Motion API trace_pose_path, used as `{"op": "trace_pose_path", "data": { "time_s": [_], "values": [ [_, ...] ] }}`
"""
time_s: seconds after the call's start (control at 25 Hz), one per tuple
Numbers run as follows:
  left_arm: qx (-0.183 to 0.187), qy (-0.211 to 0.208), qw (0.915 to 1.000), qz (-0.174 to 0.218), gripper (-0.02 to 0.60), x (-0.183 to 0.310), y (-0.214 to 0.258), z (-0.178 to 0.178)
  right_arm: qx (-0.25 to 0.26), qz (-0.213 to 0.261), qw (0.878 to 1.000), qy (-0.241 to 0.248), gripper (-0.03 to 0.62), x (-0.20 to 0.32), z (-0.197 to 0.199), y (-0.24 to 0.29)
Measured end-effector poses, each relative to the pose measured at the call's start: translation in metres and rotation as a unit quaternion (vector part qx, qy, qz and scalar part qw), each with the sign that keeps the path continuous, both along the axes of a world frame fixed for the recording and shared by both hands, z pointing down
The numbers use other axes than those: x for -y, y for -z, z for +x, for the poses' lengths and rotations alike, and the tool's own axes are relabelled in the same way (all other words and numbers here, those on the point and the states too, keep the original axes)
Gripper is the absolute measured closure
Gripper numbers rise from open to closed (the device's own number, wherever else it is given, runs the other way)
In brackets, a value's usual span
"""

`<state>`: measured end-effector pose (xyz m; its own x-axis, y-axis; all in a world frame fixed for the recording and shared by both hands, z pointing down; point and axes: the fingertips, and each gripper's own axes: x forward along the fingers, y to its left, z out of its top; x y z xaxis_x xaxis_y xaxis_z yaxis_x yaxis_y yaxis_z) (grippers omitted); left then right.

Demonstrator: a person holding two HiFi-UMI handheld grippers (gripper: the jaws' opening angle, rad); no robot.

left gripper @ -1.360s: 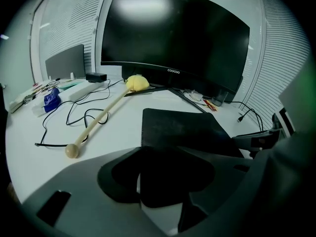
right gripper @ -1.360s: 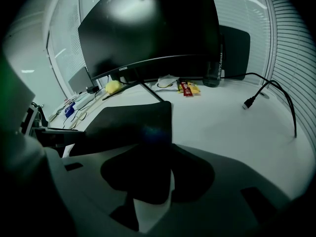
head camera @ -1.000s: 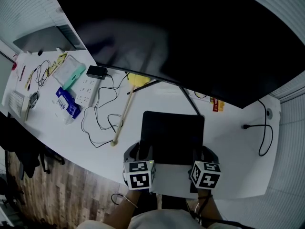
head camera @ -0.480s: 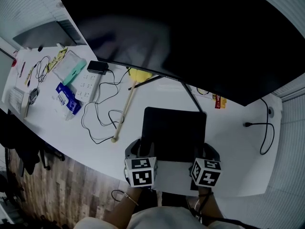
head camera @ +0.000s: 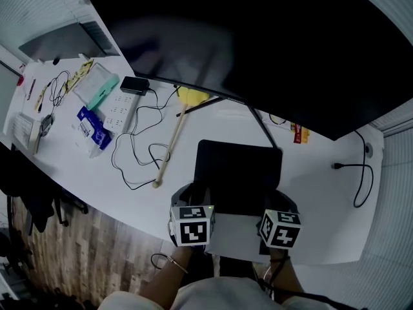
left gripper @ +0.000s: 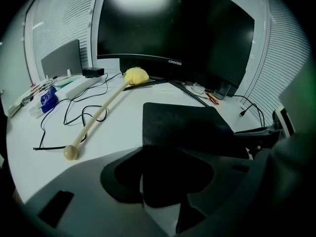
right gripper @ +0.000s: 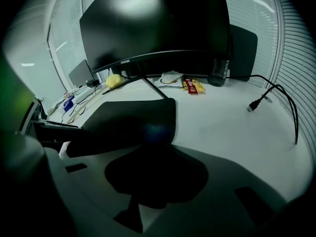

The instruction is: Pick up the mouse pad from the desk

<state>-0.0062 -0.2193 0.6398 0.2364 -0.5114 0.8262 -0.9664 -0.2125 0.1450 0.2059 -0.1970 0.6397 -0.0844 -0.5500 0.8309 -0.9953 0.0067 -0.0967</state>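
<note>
The black rectangular mouse pad lies flat on the white table, lower centre of the head view, below the dark curved monitor. The left gripper and right gripper straddle its near corners. Both sets of fingers have just been closing around the pad's edge and are not clenched on it.

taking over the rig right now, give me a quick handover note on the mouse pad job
Left gripper: at the mouse pad's near left corner. Its jaws have just been closing with the corner between them, not clamped yet.
Right gripper: same at the near right corner.
The pad lies on the desk in front of the monitor.
Done: both grippers placed.
Left: finish the pinch, then lift.
</note>
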Motion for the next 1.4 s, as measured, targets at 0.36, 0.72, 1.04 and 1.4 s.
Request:
{"op": "trace_pose_path", "data": {
  "time_s": [0.36, 0.72, 1.04, 1.4],
  "values": [
    [-0.011, -0.01, 0.9998, -0.009, 0.472, -0.002, 0.0, 0.006, 0.006, -0.001, 1.0, 0.008, 0.51, 0.0, -0.003, 0.0],
    [-0.017, -0.018, 0.9996, -0.009, 0.526, -0.002, 0.002, 0.011, 0.003, 0.004, 1.0, 0.012, 0.533, 0.001, -0.006, 0.002],
    [-0.024, -0.013, 0.9996, 0.004, 0.528, -0.003, 0.009, 0.011, 0.01, 0.012, 1.0, 0.013, 0.534, 0.001, -0.007, 0.008],
    [-0.021, -0.014, 0.9994, 0.024, 0.529, -0.007, 0.021, 0.009, 0.019, 0.028, 0.999, 0.023, 0.534, -0.003, -0.011, 0.021]
  ]
}}
